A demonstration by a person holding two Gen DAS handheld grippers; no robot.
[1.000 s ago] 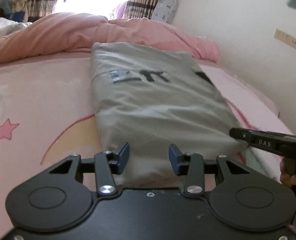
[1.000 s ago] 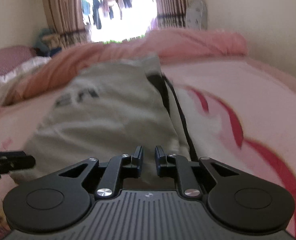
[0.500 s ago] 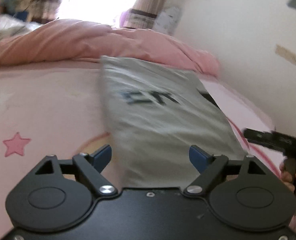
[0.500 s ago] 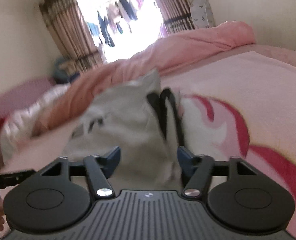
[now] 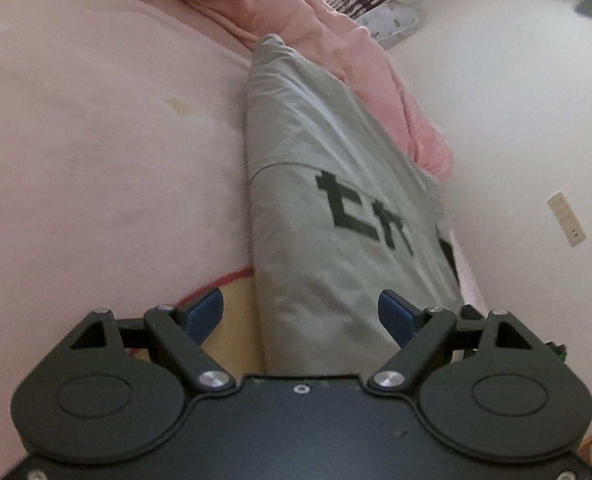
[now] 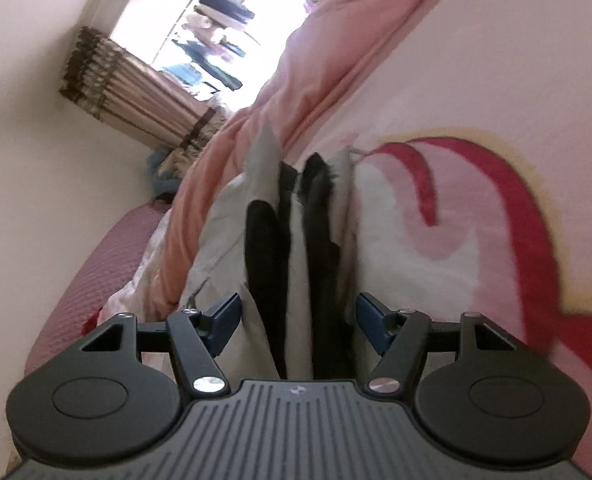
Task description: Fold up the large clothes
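Note:
A grey folded garment [image 5: 327,208] with black lettering lies lengthwise on the pink bed sheet [image 5: 96,152]. My left gripper [image 5: 300,314] is open, its jaws spread wide across the garment's near left edge, holding nothing. In the right wrist view the same garment [image 6: 296,248] shows its right side with black and white trim. My right gripper [image 6: 297,322] is open, jaws wide on either side of that near edge. Both views are tilted.
A bunched pink duvet [image 5: 296,12] lies past the garment's far end, also in the right wrist view [image 6: 335,44]. A white wall [image 5: 515,112] with a socket runs close on the right. A window with curtains [image 6: 144,92] is far behind.
Both grippers went from nearly shut to wide open and let go of the garment's near edge. Both have rolled sideways, left view tilting one way, right view the other.

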